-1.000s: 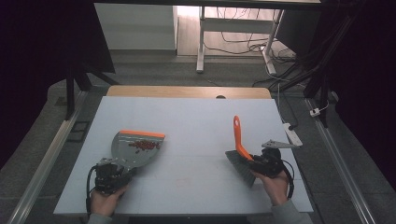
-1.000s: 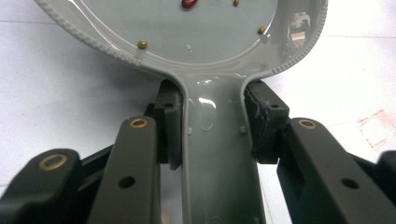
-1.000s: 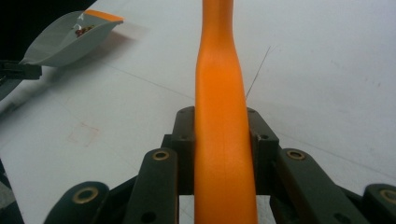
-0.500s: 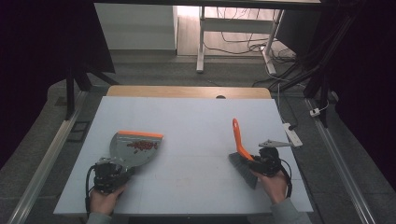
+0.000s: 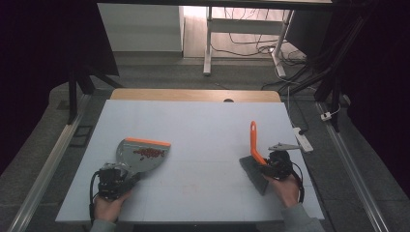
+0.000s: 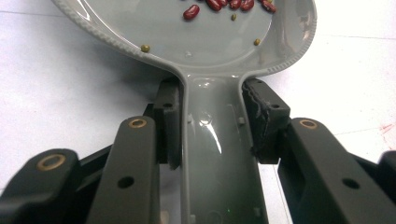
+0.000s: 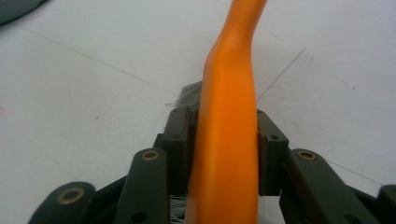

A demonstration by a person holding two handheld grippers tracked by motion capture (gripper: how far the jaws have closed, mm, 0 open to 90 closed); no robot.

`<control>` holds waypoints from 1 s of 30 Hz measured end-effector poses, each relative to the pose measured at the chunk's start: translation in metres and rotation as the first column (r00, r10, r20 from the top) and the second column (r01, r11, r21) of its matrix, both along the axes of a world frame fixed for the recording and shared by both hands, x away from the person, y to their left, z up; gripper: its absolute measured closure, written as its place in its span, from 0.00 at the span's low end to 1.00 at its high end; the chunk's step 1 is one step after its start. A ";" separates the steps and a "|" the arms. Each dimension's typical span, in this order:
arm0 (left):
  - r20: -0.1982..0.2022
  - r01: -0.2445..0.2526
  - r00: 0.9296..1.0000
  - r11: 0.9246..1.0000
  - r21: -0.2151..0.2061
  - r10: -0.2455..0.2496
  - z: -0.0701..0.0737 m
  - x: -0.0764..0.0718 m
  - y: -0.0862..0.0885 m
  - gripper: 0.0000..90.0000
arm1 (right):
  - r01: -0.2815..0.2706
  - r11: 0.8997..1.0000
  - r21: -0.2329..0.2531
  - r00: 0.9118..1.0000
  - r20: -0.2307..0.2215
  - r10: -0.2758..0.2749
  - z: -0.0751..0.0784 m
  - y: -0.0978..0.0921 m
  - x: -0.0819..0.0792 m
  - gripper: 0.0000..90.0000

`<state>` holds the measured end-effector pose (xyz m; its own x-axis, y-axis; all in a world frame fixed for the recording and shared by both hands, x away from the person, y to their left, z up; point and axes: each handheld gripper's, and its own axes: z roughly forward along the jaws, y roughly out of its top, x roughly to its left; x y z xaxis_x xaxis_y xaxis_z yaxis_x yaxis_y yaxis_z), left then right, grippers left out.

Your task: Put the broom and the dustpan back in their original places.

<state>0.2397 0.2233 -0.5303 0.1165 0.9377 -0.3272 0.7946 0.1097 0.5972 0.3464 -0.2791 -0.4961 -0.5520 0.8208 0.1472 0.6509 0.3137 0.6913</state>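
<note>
Your left gripper point(image 5: 126, 180) sits near the front-left of the white worktop point(image 5: 203, 125), its jaws pinching the handle of the grey plastic dustpan with the orange front lip point(image 5: 142, 153). In the left gripper view the jaw pads press against both sides of that grey handle, and the pan spreads out ahead of them, lying on the worktop. A small heap of dark red beans point(image 5: 146, 153) lies inside the pan close to the orange lip; a few tiny greenish grains point(image 6: 145, 48) are scattered on the pan floor nearer the handle.

Your right gripper point(image 5: 269, 166) is at the front-right, well apart from the dustpan. Its jaws are clamped on the orange-handled hand brush with dark bristles point(image 5: 255, 145). In the right gripper view the orange handle runs up between the two pads, and grey bristles point(image 7: 189, 95) show just beyond them. From above, the handle points away from you and the bristle head rests on the worktop beside your hand.

Between pan and brush the white surface lies open. Off the right edge, a white power strip point(image 5: 302, 140) lies on the floor just beside the worktop. A strip of bare wood point(image 5: 193, 94) runs along the far edge, and past it cables trail on the floor around a white desk frame point(image 5: 209, 43).
</note>
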 end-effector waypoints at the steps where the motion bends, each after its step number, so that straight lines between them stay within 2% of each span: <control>1: -0.002 0.001 1.000 1.000 -0.001 -0.001 0.000 0.000 0.000 0.68 | 0.003 1.000 0.001 1.000 -0.005 -0.003 -0.001 -0.001 0.001 0.69; 9: -0.023 0.020 1.000 1.000 0.007 -0.020 -0.004 0.000 -0.003 0.67 | 0.017 1.000 -0.003 0.999 -0.044 -0.017 -0.003 -0.007 0.009 0.62; 12: -0.030 0.027 0.999 1.000 0.008 -0.027 -0.004 0.001 -0.004 0.67 | 0.025 0.998 -0.065 0.999 -0.029 -0.027 -0.004 -0.007 0.010 0.57; 15: -0.041 0.038 0.998 0.999 0.004 -0.038 -0.005 0.001 -0.005 0.64 | 0.031 0.997 -0.066 0.998 -0.050 -0.034 -0.005 -0.008 0.012 0.56; 20: -0.039 0.064 0.997 0.998 -0.002 -0.064 -0.006 0.001 -0.008 0.50 | 0.034 0.997 -0.073 0.997 -0.060 -0.038 -0.007 -0.010 0.014 0.52; 22: -0.037 0.068 0.997 0.998 -0.001 -0.068 -0.006 0.001 -0.009 0.43 | 0.040 0.992 -0.119 0.999 -0.032 -0.044 -0.006 -0.009 0.014 0.53; 23: -0.038 0.068 0.997 0.998 0.009 -0.067 -0.005 0.000 -0.009 0.40 | 0.036 0.991 -0.126 0.999 -0.019 -0.039 -0.006 -0.008 0.014 0.53; 27: -0.027 0.057 0.998 0.998 0.029 -0.056 -0.003 -0.002 -0.008 0.30 | 0.028 0.992 -0.122 0.999 -0.025 -0.031 -0.006 -0.008 0.015 0.53; 30: -0.009 0.059 0.998 0.998 0.019 -0.059 0.001 -0.005 -0.005 0.26 | 0.027 0.992 -0.122 0.999 -0.016 -0.029 -0.005 -0.008 0.015 0.52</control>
